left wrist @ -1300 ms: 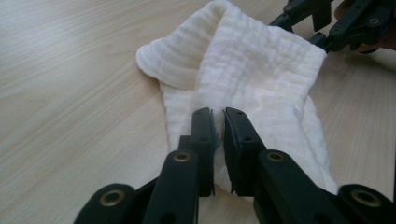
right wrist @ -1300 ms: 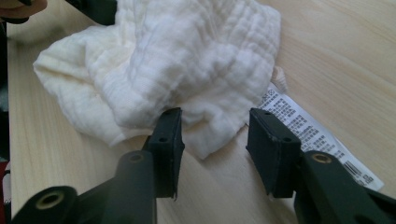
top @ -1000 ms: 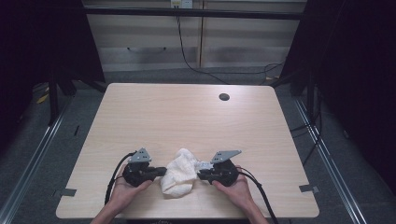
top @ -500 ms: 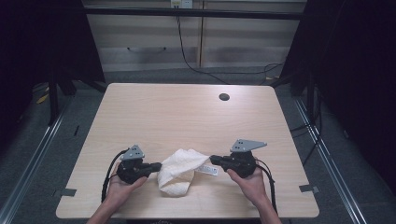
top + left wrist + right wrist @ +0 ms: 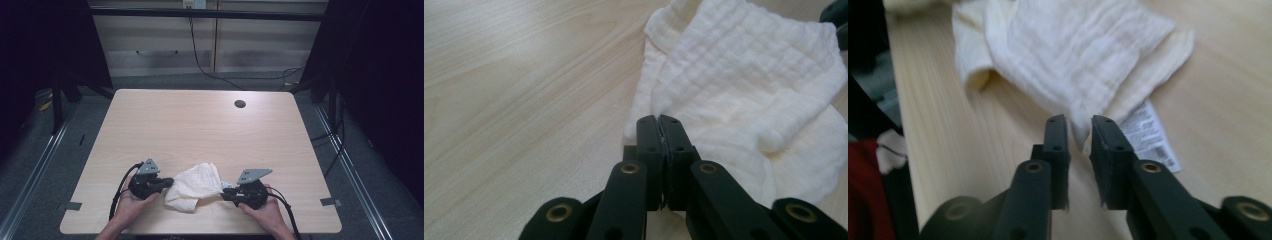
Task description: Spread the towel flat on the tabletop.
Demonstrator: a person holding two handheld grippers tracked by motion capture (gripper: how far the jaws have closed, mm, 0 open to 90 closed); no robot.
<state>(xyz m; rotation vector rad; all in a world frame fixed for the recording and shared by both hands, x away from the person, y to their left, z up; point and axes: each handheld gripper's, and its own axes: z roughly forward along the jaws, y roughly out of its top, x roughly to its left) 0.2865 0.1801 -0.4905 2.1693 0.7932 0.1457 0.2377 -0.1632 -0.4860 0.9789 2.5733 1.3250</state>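
A crumpled white muslin cloth (image 5: 195, 185) lies near the table's front edge between my two grippers. My left gripper (image 5: 169, 182) is at the cloth's left side. In the left gripper view its jaws (image 5: 659, 127) are pressed together on the cloth's (image 5: 744, 100) near edge. My right gripper (image 5: 225, 194) is at the cloth's right corner. Its jaws (image 5: 1080, 125) have just been opening and now stand apart. A tip of the cloth (image 5: 1083, 55) lies loose in the gap. A printed care label (image 5: 1150, 135) lies flat beside it.
The light wooden table (image 5: 200, 130) has a dark cable hole (image 5: 240, 104) at the far right. Both hands sit close to the front edge. Dark curtains and floor rails flank the table, and cables run on the floor behind.
The right gripper pulled the cloth's corner out to the right, then its jaws parted and let the corner drop. The left gripper stayed put, still shut.
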